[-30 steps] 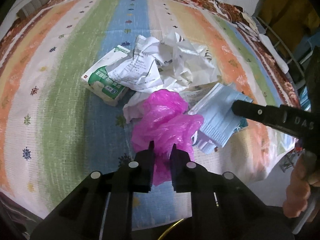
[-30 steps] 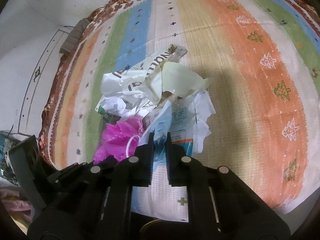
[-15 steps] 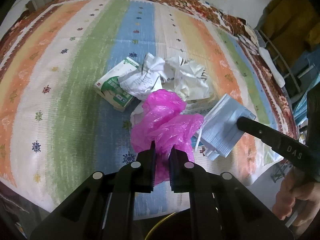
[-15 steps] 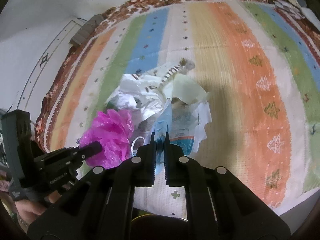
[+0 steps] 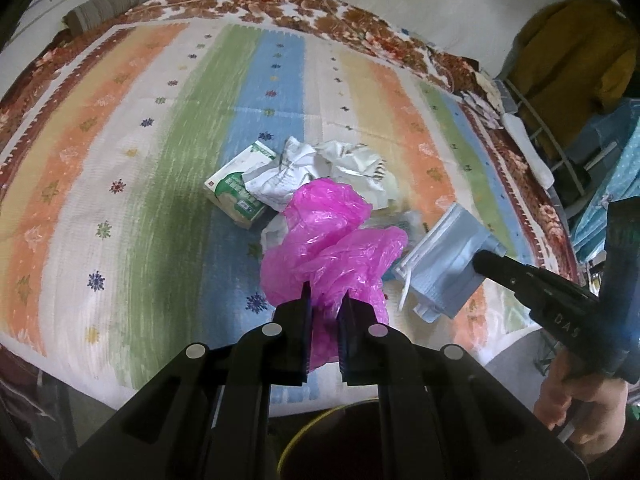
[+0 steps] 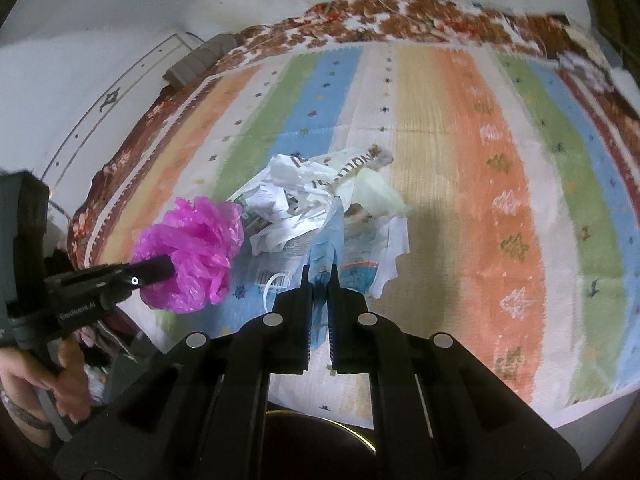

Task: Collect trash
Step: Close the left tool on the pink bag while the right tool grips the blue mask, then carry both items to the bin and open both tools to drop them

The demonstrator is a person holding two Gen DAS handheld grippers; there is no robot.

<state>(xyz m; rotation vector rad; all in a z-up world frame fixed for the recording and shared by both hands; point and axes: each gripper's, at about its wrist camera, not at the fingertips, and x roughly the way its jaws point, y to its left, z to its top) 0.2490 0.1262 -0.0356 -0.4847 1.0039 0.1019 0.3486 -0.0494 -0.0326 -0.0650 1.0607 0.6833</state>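
We looked down on a bed covered by a striped blanket, and the trash lay in one heap near the middle of it, a little toward the near edge. In that heap we saw crumpled white paper, a printed white bag, a green and white box at the heap's left side, and a flat printed sheet underneath.

The left gripper had its jaws clamped on a pink plastic bag, which hung above the blanket between the heap and the near edge. The right gripper had its jaws pressed together on a pale blue face mask, held above the heap's right side, toward the near right corner. A white ear loop of the mask dangled under it.

We judged several risks from here. The pink bag was thin and slippery, and only a small fold of it sat between the pads, so a fast swing could pull it free and drop it on the blanket. The mask was held by one edge only; it could slide out in the same way. Its loose loop could catch on the paper and drag some pieces toward the near edge, where they might fall to the floor. The two grippers were also near each other, so they could knock together. Below both of them we saw a dark round opening with a yellow rim, perhaps a bin, but we could not tell for sure.
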